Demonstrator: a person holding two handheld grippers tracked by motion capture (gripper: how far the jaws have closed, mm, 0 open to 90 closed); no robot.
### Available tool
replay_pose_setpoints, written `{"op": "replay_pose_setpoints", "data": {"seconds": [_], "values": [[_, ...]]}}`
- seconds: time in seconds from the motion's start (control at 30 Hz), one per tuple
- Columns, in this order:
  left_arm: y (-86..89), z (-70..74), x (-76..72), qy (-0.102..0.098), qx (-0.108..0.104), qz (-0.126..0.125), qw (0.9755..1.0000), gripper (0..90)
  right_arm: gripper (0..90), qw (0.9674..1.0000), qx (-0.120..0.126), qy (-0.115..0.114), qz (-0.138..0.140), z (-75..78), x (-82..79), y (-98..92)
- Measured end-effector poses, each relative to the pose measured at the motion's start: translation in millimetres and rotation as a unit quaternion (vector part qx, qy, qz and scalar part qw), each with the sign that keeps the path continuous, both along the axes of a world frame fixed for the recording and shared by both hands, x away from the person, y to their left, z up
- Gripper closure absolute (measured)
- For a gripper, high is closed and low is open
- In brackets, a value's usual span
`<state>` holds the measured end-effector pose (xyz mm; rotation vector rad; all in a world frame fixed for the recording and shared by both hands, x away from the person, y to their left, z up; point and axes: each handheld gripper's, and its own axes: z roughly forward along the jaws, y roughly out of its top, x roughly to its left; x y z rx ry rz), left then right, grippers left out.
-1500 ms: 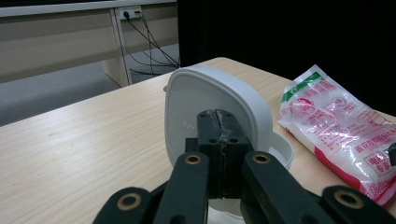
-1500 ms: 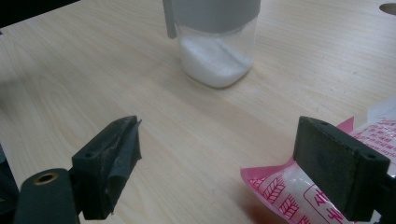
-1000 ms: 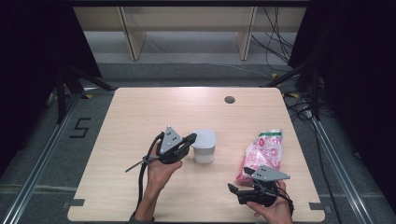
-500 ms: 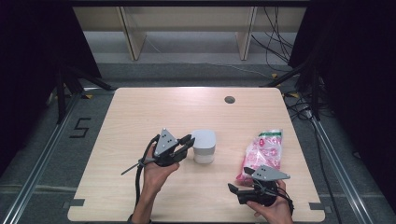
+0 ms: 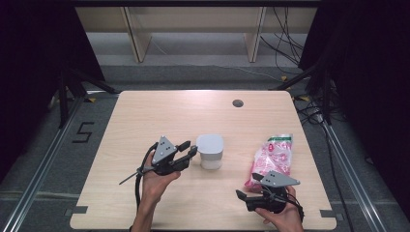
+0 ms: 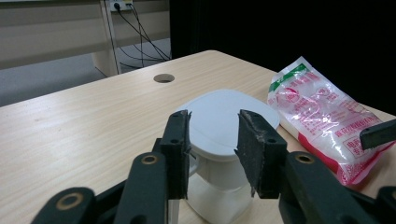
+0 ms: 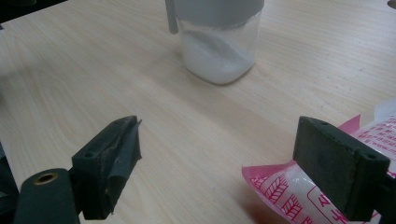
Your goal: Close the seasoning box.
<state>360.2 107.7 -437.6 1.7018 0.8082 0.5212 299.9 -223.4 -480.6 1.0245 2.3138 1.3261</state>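
A clear container (image 5: 210, 153) with a pale grey lid (image 6: 229, 119) and white powder (image 7: 217, 58) in its bottom stands mid-table. My left gripper (image 5: 190, 148) points at it from the left, tips just short of its side. Its jaws have just been opening and stand apart (image 6: 214, 119) with nothing between the pads. A pink-and-white printed bag (image 5: 271, 157) lies flat to the right of the container. My right gripper (image 5: 247, 186) rests low at the bag's near end. It is wide open (image 7: 219, 126), its right jaw beside the bag's pink corner (image 7: 285, 191).
A round cable hole (image 5: 237, 103) sits in the tabletop near the far edge. Wooden shelving legs (image 5: 138, 41) and cables (image 5: 285, 43) lie on the floor beyond the table. Dark curtains flank both sides.
The left gripper's jaws have parted from shut to open, and it has drawn back slightly left from the container. The right gripper, bag and container have stayed put.
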Motion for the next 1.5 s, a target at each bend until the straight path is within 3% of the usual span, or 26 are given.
{"op": "replay_pose_setpoints", "data": {"seconds": [0.13,0.17,0.27,0.3,0.33,0.37,0.4,0.43,0.53,0.57,0.63,0.7,0.77,0.9,0.97,1.0,1.03,1.07,1.17,1.23,1.3,1.4,1.43,1.5], "values": [[2.5,-2.8,-0.2,-0.002,0.001,-0.002,1.0,55.5,15.7,1.0,-0.003,0.001,-0.005,-0.2,0.5,-0.3],[2.4,-3.1,-2.7,0.006,-0.001,-0.003,1.0,53.6,15.7,1.0,-0.004,0.001,-0.004,-0.3,0.6,-0.8],[5.0,-4.5,-4.9,-0.006,0.0,-0.014,0.9999,49.3,15.7,0.9999,-0.001,0.008,-0.008,0.1,-0.9,-0.6],[6.8,-5.5,-7.4,-0.006,0.007,-0.005,0.9999,48.3,15.7,1.0,-0.005,-0.001,-0.005,0.1,0.2,-1.4],[6.6,-7.4,-9.4,-0.002,0.001,-0.006,1.0,47.1,15.7,0.9999,0.0,0.007,-0.007,-0.1,-0.6,-0.4],[7.5,-8.1,-10.4,-0.005,0.006,-0.01,0.9999,46.0,15.7,1.0,-0.001,0.0,-0.005,-0.8,0.4,-0.2],[8.6,-9.5,-13.6,-0.002,0.011,-0.005,0.9999,45.3,15.7,0.9999,0.001,0.012,-0.008,-0.5,-0.8,0.7],[8.7,-10.9,-14.8,-0.001,0.007,-0.003,1.0,43.8,15.7,1.0,-0.004,-0.003,-0.007,-1.5,0.3,0.5],[11.8,-15.2,-19.4,0.004,0.011,-0.001,0.9999,41.4,15.7,1.0,-0.007,-0.002,-0.003,-1.8,1.0,0.9],[11.7,-17.9,-20.5,0.006,0.006,-0.005,1.0,40.4,15.7,0.9999,-0.01,-0.013,-0.002,-1.9,2.1,0.4],[13.0,-19.9,-24.9,0.013,0.019,0.001,0.9997,38.9,15.7,1.0,-0.007,0.001,-0.002,-1.8,0.8,0.9],[11.5,-24.5,-27.0,0.015,0.011,0.004,0.9998,38.0,15.7,1.0,-0.005,0.004,-0.002,-1.5,0.1,1.7],[10.3,-27.6,-28.9,0.024,0.024,0.006,0.9994,37.3,15.7,0.9999,-0.01,-0.001,0.003,-1.4,0.7,2.3],[7.9,-33.8,-32.1,0.025,0.022,-0.004,0.9994,37.1,15.7,1.0,-0.008,0.0,0.003,-2.7,1.2,2.9],[8.7,-35.6,-34.5,0.022,0.034,-0.006,0.9992,36.7,15.7,0.9999,-0.008,0.004,0.01,-2.2,1.8,1.8],[8.1,-37.9,-36.9,0.026,0.03,-0.002,0.9992,36.5,15.7,0.9999,-0.001,0.015,-0.003,-2.0,-1.2,3.7],[8.1,-39.2,-38.0,0.027,0.029,-0.002,0.9992,36.4,15.7,1.0,-0.005,0.002,0.004,-2.4,0.8,2.6],[7.5,-42.2,-39.4,0.026,0.021,0.0,0.9994,36.4,15.7,1.0,-0.005,0.002,0.005,-2.4,0.7,2.7],[9.4,-46.3,-43.7,0.033,0.029,-0.002,0.999,36.3,15.7,0.9999,-0.014,-0.004,0.001,-2.0,0.0,2.3],[10.1,-50.9,-45.2,0.035,0.027,-0.005,0.999,36.2,15.7,0.9999,-0.01,0.002,-0.002,-1.6,-1.2,3.2],[11.2,-55.1,-50.0,0.038,0.027,-0.001,0.9989,35.9,15.7,0.9998,-0.012,0.001,0.012,-1.3,0.2,2.7],[11.3,-62.5,-61.1,0.04,0.024,0.011,0.9988,35.5,15.8,0.9999,-0.012,0.01,-0.004,-1.0,-3.8,3.5],[10.4,-65.1,-64.0,0.041,0.017,0.013,0.9989,35.4,15.8,0.9998,-0.017,0.002,0.005,-1.6,-3.0,1.6],[10.3,-70.2,-69.3,0.047,0.012,0.011,0.9988,35.3,15.8,0.9999,-0.013,0.008,0.007,-3.2,-5.0,1.0]]}}
